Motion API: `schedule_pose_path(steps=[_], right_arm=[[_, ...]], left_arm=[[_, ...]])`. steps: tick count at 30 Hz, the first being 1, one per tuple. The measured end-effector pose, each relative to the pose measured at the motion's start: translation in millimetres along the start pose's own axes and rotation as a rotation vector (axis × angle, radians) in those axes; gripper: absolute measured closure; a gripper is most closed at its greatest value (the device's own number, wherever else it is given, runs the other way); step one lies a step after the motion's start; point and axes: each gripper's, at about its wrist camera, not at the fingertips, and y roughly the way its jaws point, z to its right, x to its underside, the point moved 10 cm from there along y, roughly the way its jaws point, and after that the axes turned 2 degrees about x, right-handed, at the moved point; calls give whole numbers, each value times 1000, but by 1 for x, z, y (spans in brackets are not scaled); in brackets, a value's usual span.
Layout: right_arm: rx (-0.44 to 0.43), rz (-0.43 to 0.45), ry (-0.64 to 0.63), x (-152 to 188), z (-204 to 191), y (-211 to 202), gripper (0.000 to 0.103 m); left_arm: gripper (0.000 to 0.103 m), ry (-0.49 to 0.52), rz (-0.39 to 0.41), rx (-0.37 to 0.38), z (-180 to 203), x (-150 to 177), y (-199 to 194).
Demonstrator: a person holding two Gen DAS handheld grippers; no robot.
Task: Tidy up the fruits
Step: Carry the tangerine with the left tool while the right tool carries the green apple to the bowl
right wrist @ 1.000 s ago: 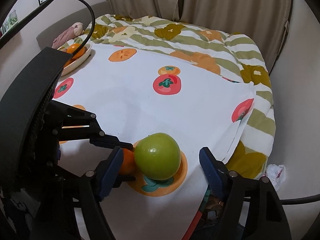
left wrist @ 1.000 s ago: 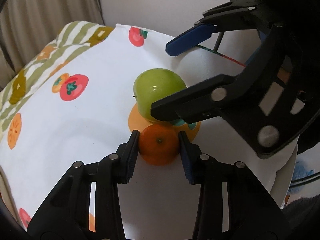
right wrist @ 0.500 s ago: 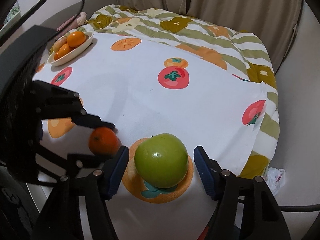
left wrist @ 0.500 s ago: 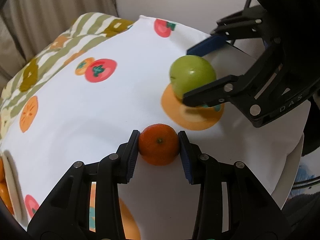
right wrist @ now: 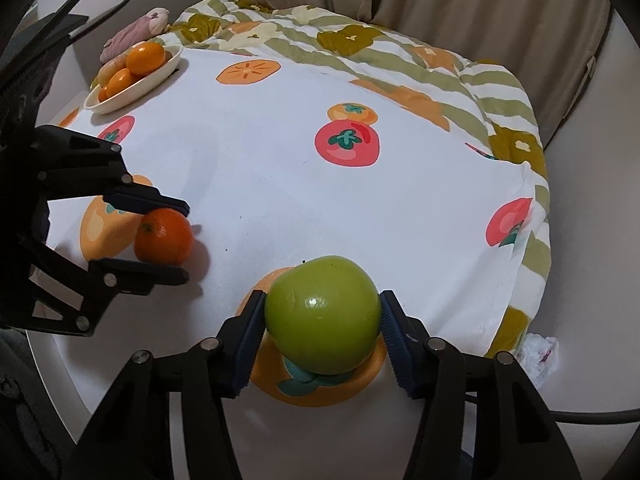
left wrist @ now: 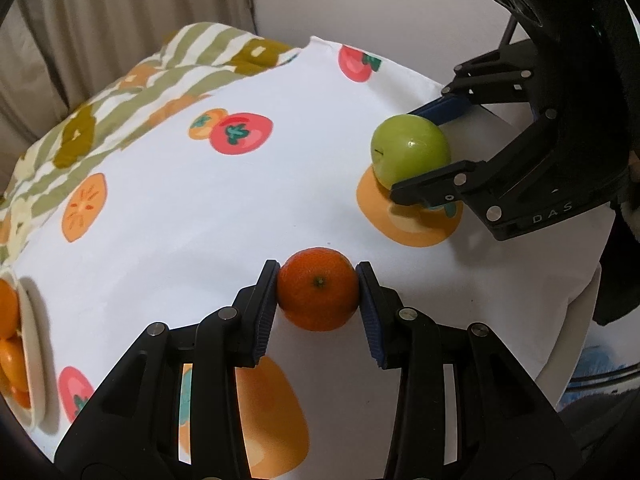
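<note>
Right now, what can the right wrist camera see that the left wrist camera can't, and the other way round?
Only the right wrist view shows the pink stuffed toy behind the dish and the crumpled wrapper on the floor.

Only the left wrist view shows the tangerine's stem end facing the camera, with the left gripper shut on it.

Both show the green apple between the closing jaws of the right gripper, the cream dish of oranges, and the fruit-print cloth.

Around us a home bedroom: fruit-print quilt [right wrist: 400,92] on the bed, beige curtains [right wrist: 460,8], our fruit dish [right wrist: 120,98].
</note>
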Motion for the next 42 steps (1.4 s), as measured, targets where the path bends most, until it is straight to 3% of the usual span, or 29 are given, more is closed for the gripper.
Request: schedule_pose_path(steps=[12,27,35,42], right_arm=[[-41,94,55,-58,-29,-37,51],[-173,176,6,-172,-147,-37,51],[-217,190,-12,-222,-201,-17,51],[-221,185,7,-253,-224,4,51]], left_arm=[[60,-99,63,-66,-51,-1,-58],[60,-266,82,-221,-194,53,-148],[60,-314,66,-276,-272,85,-163],[60,-303,41,-286,-318,99,-151]])
